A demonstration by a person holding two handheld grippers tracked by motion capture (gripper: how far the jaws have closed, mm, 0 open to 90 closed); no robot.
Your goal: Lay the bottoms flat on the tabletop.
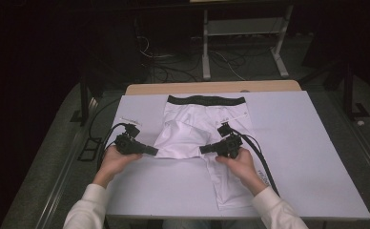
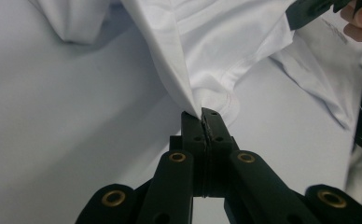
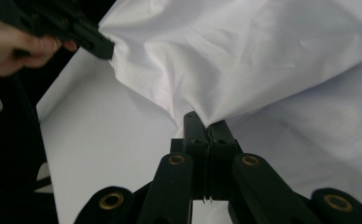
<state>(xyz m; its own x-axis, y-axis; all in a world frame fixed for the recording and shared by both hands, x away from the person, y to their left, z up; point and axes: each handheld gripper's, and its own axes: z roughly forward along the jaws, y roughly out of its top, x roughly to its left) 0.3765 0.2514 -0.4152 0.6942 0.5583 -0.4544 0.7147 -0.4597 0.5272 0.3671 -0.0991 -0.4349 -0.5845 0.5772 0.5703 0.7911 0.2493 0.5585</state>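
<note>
Left gripper (image 1: 153, 150) has its jaws pressed together on a pinch of the white shorts (image 1: 200, 126), and the right gripper (image 1: 203, 150) is clamped on the same fold from the other side. From the high view you get the layout: the shorts lie mid-table on the white table (image 1: 316, 157), dark waistband (image 1: 206, 100) at 12 o'clock, one leg trailing toward 6 o'clock, the other leg folded up between the two grippers. What you can't see from up there is the actual bite. The left gripper view shows the jaws (image 2: 202, 122) nipping a stitched hem, cloth pulled taut up toward 11 o'clock. The right gripper view shows its jaws (image 3: 207, 123) on a bunched edge, with the other gripper (image 3: 102, 46) at 10 o'clock.
</note>
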